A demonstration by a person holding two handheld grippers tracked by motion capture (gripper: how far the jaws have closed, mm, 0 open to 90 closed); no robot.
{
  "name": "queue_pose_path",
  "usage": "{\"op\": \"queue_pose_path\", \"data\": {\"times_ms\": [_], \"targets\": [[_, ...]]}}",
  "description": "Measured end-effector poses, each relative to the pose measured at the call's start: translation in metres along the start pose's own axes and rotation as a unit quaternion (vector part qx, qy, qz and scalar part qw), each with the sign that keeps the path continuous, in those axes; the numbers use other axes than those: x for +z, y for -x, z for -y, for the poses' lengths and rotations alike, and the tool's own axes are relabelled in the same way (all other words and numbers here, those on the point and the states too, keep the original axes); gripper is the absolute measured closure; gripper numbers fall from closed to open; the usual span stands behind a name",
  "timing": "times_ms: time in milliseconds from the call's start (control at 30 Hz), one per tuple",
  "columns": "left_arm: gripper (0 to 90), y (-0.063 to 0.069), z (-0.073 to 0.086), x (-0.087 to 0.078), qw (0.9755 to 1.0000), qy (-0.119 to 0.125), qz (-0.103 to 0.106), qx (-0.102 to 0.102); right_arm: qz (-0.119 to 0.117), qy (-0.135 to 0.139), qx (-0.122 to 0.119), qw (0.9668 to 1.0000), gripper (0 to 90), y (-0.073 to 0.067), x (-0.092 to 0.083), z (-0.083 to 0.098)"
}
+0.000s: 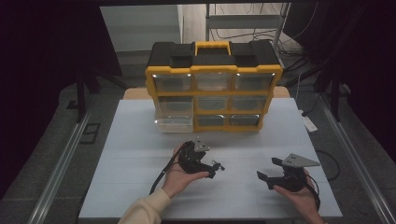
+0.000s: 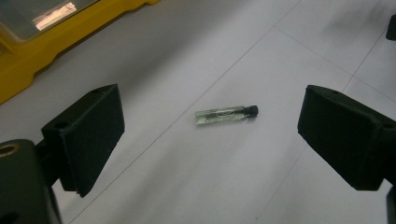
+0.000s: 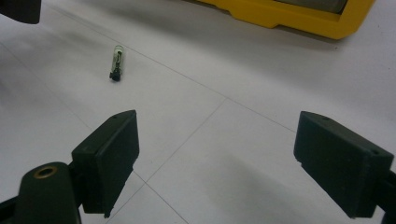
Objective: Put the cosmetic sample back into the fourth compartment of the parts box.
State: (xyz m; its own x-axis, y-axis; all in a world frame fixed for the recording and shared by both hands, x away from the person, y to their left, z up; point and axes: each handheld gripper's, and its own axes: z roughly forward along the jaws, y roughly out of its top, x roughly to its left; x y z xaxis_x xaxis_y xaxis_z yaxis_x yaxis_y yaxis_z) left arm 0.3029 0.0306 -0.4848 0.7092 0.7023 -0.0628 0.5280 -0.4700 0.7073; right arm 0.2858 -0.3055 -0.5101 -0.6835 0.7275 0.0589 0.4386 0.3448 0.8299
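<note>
The left gripper (image 2: pixel 210 140) hovered with jaws wide apart and empty, the small clear glass vial with a black cap (image 2: pixel 226 115) lying flat on the white worktop (image 2: pixel 187 186) just ahead between them, its long axis running across the gap. The right gripper (image 3: pixel 219 163), equally wide and empty, sat farther off, the vial (image 3: pixel 116 63) up to its left. Beyond stood the yellow-and-black drawer organiser (image 1: pixel 214 86).

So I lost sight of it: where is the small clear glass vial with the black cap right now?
The small clear glass vial with the black cap lies flat on the white table, between the open jaws of the left gripper, in front of the yellow drawer organizer.
</note>
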Motion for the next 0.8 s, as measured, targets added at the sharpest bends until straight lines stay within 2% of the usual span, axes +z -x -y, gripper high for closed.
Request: {"op": "queue_pose_path", "data": {"times_ms": [300, 800], "targets": [[6.5, 0.007, -0.003, 0.012, 0.9997, -0.014, -0.01, -0.016, 0.002, -0.002, 0.0, 1.0, 15.0, 0.0, 0.0, 0.0], [6.4, 0.019, -0.005, 0.024, 0.9992, -0.012, -0.022, -0.029, 0.003, -0.002, 0.001, 1.0, 15.0, 0.001, 0.0, 0.0]]}}
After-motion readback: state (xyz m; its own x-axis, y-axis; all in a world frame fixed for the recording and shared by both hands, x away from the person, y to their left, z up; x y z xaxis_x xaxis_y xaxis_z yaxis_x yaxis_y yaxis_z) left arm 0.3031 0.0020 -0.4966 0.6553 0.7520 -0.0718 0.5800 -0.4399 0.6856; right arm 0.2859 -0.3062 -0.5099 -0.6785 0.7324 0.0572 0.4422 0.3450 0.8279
